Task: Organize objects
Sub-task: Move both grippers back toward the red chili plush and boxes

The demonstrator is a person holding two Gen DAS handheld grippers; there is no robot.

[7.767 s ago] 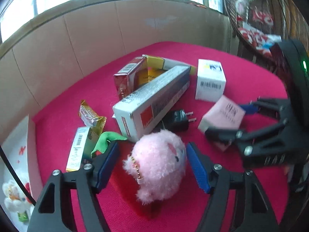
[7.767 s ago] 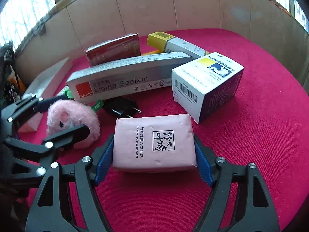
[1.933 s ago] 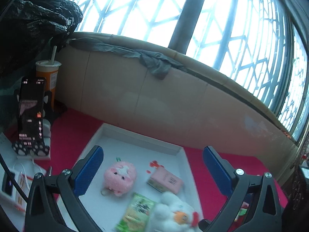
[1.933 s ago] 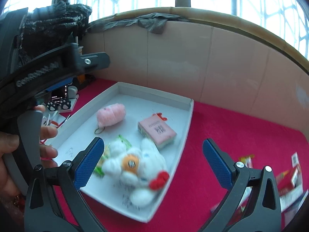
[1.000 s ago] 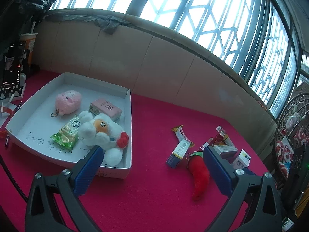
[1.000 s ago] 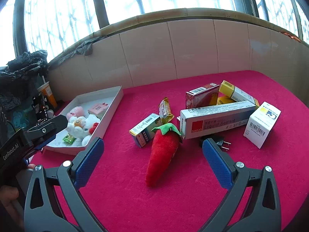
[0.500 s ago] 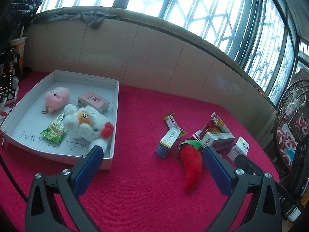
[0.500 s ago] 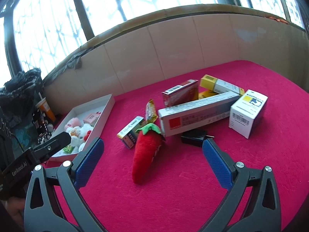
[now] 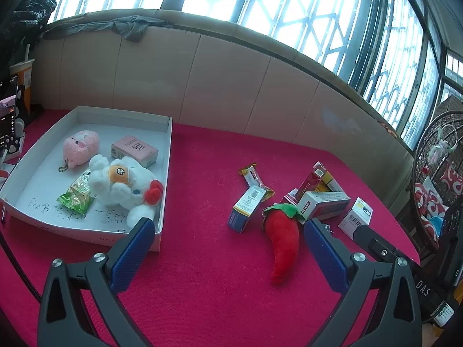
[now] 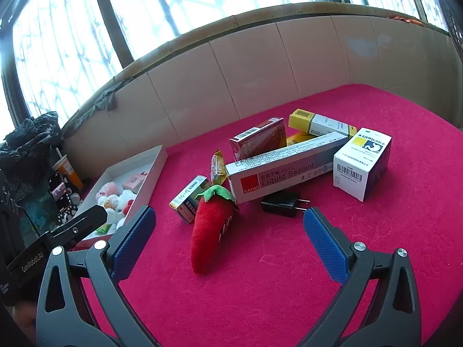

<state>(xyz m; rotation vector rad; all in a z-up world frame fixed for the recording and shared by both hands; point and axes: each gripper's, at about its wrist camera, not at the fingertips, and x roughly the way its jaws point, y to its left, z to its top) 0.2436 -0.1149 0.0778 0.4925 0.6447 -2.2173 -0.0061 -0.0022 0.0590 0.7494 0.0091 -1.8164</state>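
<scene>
The red plush chili (image 10: pixel 212 228) lay on the red-covered desk (image 10: pixel 289 289), its green cap touching the near end of the long liquid sealant box (image 10: pixel 285 167), with a small blue-and-yellow box (image 10: pixel 189 198) just to its left and a black plug adapter (image 10: pixel 282 202) just to its right. Farther back, a dark red carton (image 10: pixel 257 141) and a yellow-ended box (image 10: pixel 317 124) leaned against the sealant box, a snack wrapper (image 10: pixel 217 166) sat beside them, and a white barcode box (image 10: pixel 361 162) stood at the right. Both claws hung above the desk with their blue pads spread wide and nothing between them: the right claw (image 10: pixel 228 245) faced the chili, the left claw (image 9: pixel 228 257) looked over bare cloth. At the far left, the white tray (image 9: pixel 166 156) held a pink plush (image 9: pixel 81 147), a pink tissue pack (image 9: pixel 134 150), a white plush (image 9: pixel 124 185) and a green packet (image 9: pixel 76 196).
</scene>
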